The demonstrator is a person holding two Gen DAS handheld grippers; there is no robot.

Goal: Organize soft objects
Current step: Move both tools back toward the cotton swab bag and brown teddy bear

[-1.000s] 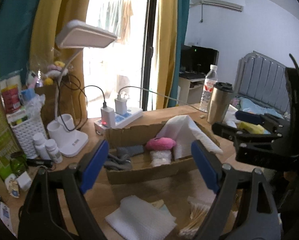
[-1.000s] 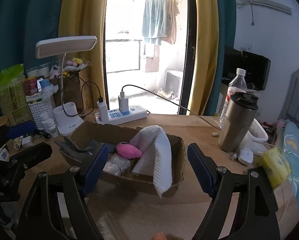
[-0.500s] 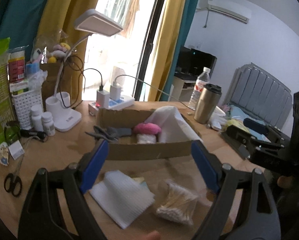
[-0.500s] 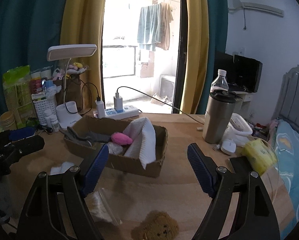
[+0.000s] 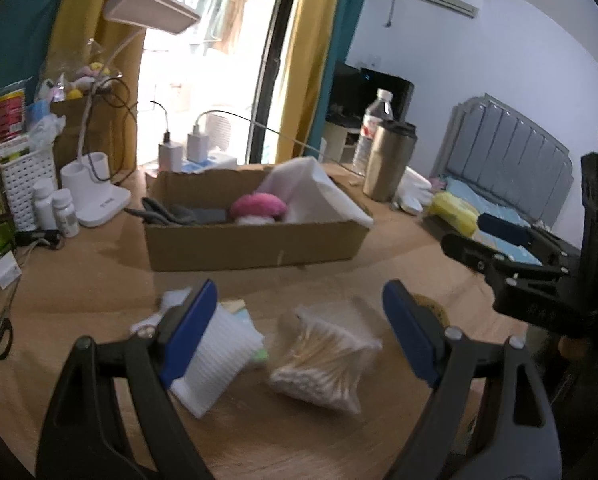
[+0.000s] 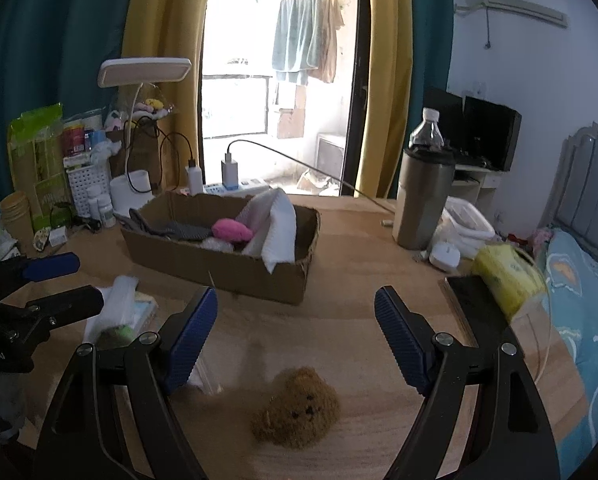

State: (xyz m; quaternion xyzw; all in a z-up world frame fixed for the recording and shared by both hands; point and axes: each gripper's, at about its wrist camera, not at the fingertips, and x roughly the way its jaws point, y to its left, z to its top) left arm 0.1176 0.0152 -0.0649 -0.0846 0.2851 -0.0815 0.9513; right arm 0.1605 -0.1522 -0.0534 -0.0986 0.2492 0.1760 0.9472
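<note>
Left wrist view: the left gripper [image 5: 295,328] stood wide open and empty above a bag of cotton swabs [image 5: 325,362] at lower centre; a white folded cloth [image 5: 215,356] lay beside its left finger. The cardboard box [image 5: 255,236] at mid-frame held a pink plush [image 5: 259,204].

Right wrist view: the right gripper [image 6: 295,334] stood wide open and empty; a brown plush bear [image 6: 297,406] lay on the table [image 6: 363,280] at lower centre, apart from the fingers, with the box [image 6: 223,260] above it.
</note>
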